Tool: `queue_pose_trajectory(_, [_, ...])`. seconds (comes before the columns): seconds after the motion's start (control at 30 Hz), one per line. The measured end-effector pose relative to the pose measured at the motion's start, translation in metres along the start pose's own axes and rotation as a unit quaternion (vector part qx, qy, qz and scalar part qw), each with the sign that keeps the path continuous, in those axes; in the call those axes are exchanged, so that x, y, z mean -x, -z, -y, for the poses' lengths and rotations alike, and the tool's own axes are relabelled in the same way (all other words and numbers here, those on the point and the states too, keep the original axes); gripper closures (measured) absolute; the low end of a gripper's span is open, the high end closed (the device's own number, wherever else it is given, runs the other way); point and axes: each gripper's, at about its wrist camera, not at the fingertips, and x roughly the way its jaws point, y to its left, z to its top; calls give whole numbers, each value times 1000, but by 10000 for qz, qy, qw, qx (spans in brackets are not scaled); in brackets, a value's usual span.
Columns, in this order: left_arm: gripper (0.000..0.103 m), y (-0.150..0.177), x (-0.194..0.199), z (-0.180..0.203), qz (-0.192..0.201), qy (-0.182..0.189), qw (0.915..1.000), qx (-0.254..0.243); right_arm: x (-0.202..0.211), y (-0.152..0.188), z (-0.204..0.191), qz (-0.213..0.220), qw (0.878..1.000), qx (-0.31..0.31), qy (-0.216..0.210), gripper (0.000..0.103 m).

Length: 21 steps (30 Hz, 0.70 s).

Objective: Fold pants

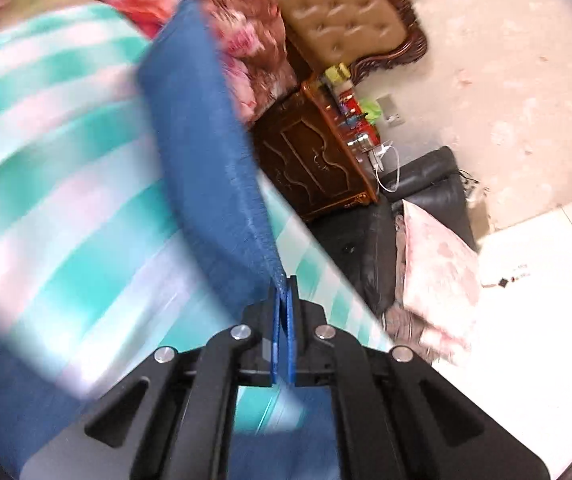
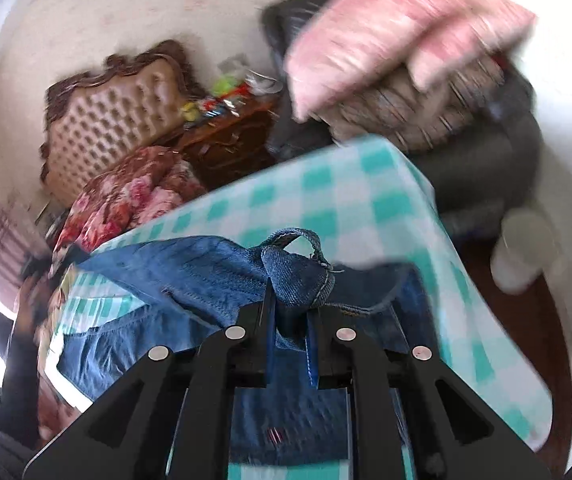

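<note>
Left gripper (image 1: 285,280) is pinched tight on a thin edge of the jeans (image 1: 202,152), which hang lifted over the checked cloth (image 1: 46,208). Right gripper (image 2: 290,300) is clamped on a bunched wad of jeans (image 2: 298,276), the rest lying on the cloth. The cloth's far right edge drops off beside a dark sofa (image 2: 498,168), so little room there.

A table with a shiny cloth of green and white squares (image 2: 338,200) holds the things. A pair of blue denim pants (image 2: 190,276) lies on the cloth, spread flat toward the near side, with part of it lifted up off the cloth. In the left wrist view the same checked cloth (image 1: 58,184) looks blurry, and the blue pants (image 1: 202,152) rise above it.
</note>
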Motion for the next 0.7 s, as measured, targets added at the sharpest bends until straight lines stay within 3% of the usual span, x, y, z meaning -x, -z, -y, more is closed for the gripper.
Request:
queue_pose_trajectory(0.07, [101, 49, 54, -29, 57, -63, 9999, 57, -7, 19, 25, -300, 9981, -523, 131, 86])
queue_pose_trajectory(0.13, [101, 116, 91, -72, 38, -208, 9996, 212, -18, 39, 44, -516, 9954, -757, 288, 76])
queue_pose_trajectory(0.2, [101, 153, 92, -109, -227, -321, 9983, 431, -35, 63, 65, -821, 9886, -1182, 444, 61])
queue_pose_trajectory(0.27, [101, 173, 87, -135, -327, -511, 9966, 562, -38, 84, 74, -772, 9851, -1507, 313, 60])
queue_pose_trajectory(0.37, [101, 181, 90, -150, -183, -214, 9973, 683, -26, 103, 77, -509, 9805, -1890, 148, 58])
queue_pose_trajectory(0.53, [100, 175, 86, -141, -206, -116, 9985, 496, -20, 120, 75, -318, 9758, -2163, -83, 49])
queue_pose_trajectory(0.67, [84, 173, 89, -140, -194, 16, 9983, 540, -13, 124, 80, -172, 9656, -2559, -424, 43])
queue_pose_trajectory(0.7, [82, 174, 89, -143, -187, 19, 9981, 585, -12, 124, 80, -117, 9631, -2635, -540, 37])
